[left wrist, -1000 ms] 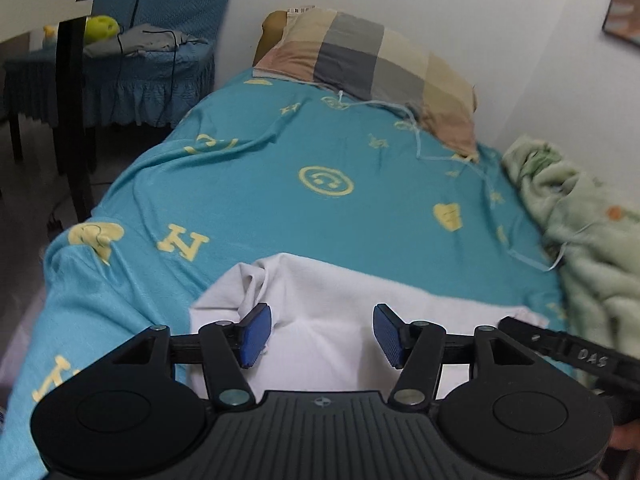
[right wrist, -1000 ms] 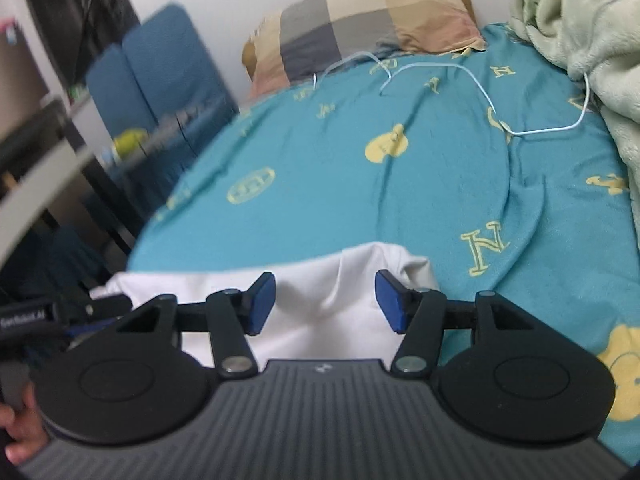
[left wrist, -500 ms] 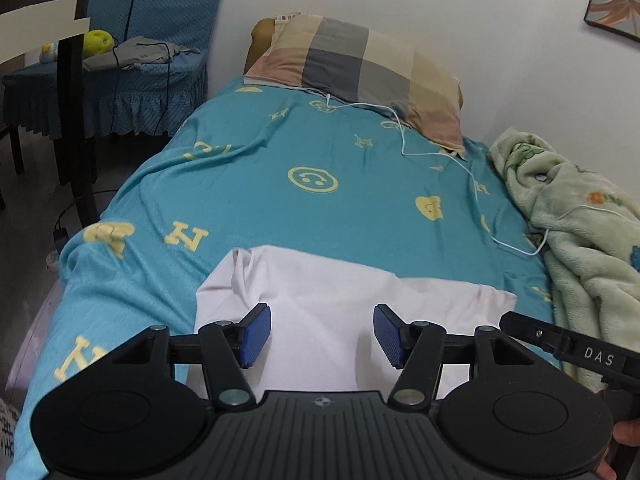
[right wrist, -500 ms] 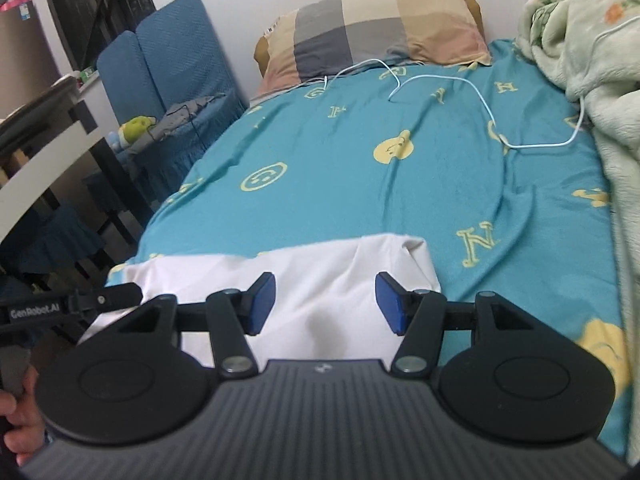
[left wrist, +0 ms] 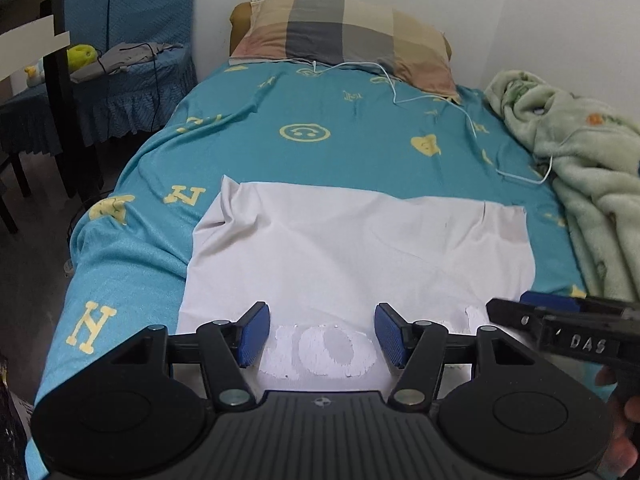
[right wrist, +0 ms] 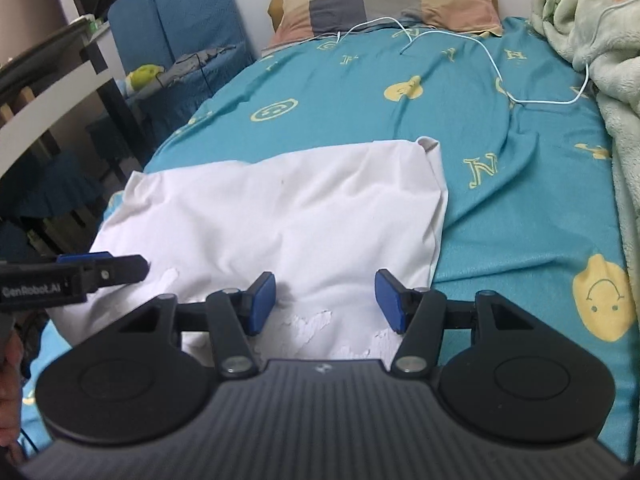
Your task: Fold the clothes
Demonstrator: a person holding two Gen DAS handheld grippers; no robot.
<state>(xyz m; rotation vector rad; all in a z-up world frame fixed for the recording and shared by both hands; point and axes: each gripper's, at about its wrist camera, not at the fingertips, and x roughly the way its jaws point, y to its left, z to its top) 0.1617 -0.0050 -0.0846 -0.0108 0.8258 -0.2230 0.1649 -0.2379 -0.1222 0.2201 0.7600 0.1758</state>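
Observation:
A white garment (left wrist: 352, 248) with a white sequin patch lies flat on the teal bedsheet (left wrist: 340, 148) at the near end of the bed. It also shows in the right wrist view (right wrist: 280, 216). My left gripper (left wrist: 320, 334) is open and empty above the garment's near part. My right gripper (right wrist: 324, 300) is open and empty above the garment's near right part. The right gripper's side shows in the left wrist view (left wrist: 560, 320). The left gripper's side shows in the right wrist view (right wrist: 80, 272).
A checked pillow (left wrist: 348, 36) lies at the head of the bed, with a white cable (left wrist: 460, 104) across the sheet. A green fleece blanket (left wrist: 592, 184) is piled along the right side. A blue covered chair (left wrist: 132, 76) and a dark table leg (left wrist: 60, 92) stand left.
Both grippers have pulled back and risen. The garment, bunched and partly lifted a second ago, now lies spread flat with more of it showing.

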